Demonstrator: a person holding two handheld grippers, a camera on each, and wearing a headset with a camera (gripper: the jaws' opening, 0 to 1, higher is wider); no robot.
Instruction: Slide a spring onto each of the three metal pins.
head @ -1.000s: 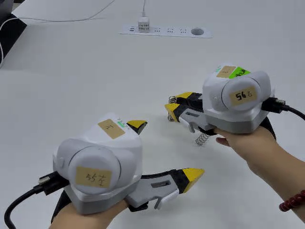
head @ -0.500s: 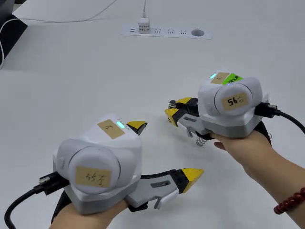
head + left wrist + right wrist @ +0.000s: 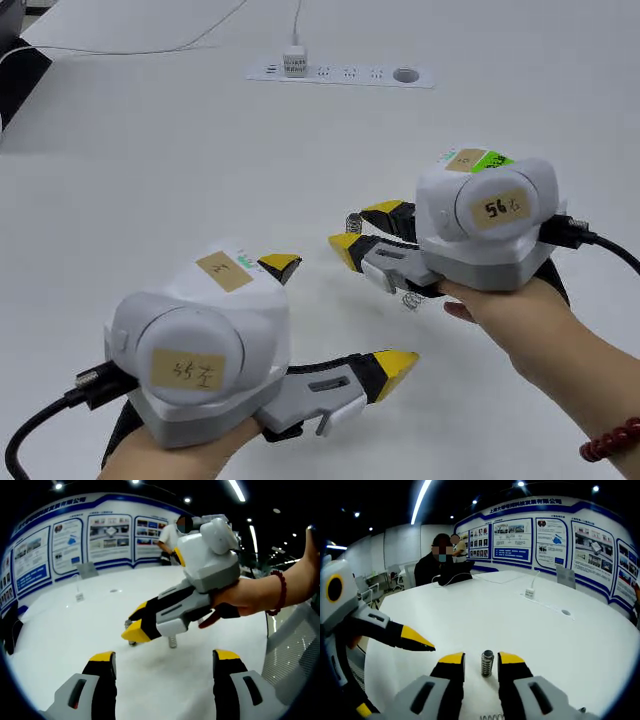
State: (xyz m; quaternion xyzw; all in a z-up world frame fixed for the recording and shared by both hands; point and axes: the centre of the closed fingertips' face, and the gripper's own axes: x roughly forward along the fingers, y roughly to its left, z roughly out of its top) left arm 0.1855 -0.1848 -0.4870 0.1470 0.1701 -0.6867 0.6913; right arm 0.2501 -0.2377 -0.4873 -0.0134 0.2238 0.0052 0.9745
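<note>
Spring stands upright on the white table, between the two yellow jaw tips of the right gripper. In the right gripper view a narrow gap shows on each side of the coil, so the jaws are parted and not clamped on it. The coil carries a dark round top; whether that is a pin head cannot be told. A second spring lies on its side on the table, just below the right gripper's body. The left gripper hovers nearer the person, jaws spread wide with nothing between them.

Step in hand, as judged: grasp the upright spring.

1. Centre the coil between the tips before closing. It sits closer to one tip, and an uneven close is likely to topple it.
2. Close slowly with light pressure. A coil squeezed sideways tends to shoot out of the jaws.
3. Grip at mid-height, leaving one end free for threading.
4. Hold the left gripper clear of the approach line. One of its tips lies near the right gripper's jaws.
</note>
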